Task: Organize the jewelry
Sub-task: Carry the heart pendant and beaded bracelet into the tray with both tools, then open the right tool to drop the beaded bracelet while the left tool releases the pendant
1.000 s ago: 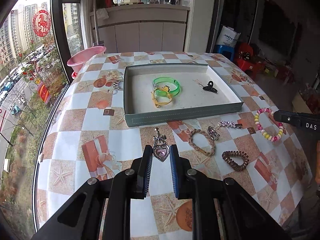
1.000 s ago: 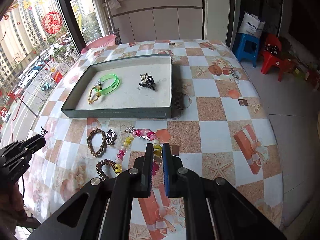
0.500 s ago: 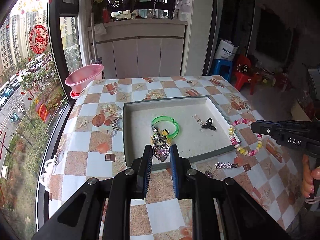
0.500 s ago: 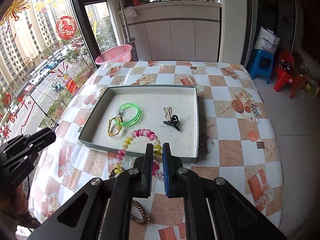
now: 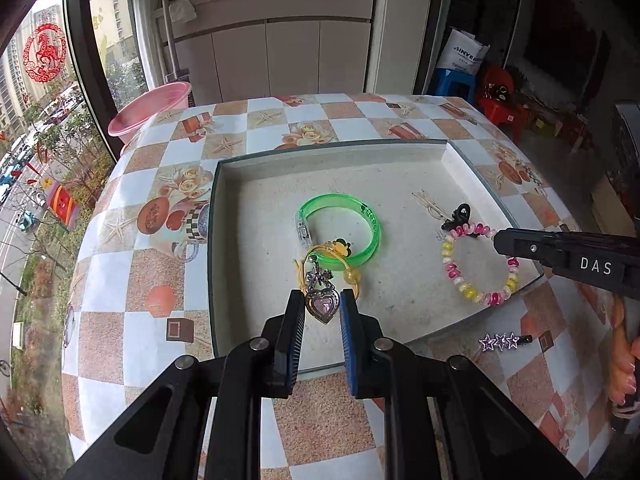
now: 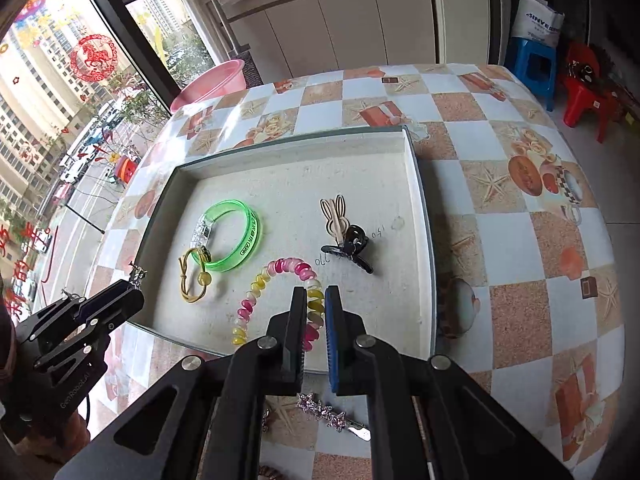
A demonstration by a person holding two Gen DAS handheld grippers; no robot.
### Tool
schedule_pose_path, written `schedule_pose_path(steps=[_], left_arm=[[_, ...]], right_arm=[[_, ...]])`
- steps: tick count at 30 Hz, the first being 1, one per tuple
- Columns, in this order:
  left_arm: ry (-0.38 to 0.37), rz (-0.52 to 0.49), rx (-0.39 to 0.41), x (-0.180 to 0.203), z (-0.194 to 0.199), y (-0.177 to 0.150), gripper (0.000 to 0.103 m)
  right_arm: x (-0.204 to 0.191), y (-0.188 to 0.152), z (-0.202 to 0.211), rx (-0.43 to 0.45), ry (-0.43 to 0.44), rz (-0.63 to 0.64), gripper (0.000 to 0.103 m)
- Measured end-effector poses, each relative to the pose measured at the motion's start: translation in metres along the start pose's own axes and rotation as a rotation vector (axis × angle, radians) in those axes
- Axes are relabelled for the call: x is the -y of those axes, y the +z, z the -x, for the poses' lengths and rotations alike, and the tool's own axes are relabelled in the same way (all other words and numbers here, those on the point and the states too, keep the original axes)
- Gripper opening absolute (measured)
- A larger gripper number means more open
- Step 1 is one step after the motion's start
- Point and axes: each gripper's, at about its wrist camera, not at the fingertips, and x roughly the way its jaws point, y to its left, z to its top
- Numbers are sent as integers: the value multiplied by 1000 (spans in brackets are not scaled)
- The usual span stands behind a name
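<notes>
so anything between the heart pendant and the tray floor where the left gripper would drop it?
Partly. The left gripper holds the heart pendant over the tray, with the yellow cord bracelet and green bangle just ahead. Bare floor lies to their left.

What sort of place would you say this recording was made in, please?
Most likely a lived-in flat high up: white cabinets behind a table under a patterned oilcloth, a pink basin by a window overlooking tower blocks and a street.
</notes>
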Motion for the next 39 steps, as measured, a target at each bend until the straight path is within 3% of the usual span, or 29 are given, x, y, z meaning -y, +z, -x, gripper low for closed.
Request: schedule_pose_path(steps=[7, 17, 31, 39], left_arm=[[8, -10, -69, 2, -40, 2, 30], [55, -1, -70, 1, -68, 23, 30], [134, -34, -24, 11, -71, 22, 31], [131, -22, 24, 14, -58, 22, 31]], right_arm=[[16, 1, -37, -54, -8, -36, 9], [24, 28, -48, 9, -87, -32, 9], [18, 27, -57, 6, -99, -4, 10], [24, 28, -48, 8, -20, -63, 11]])
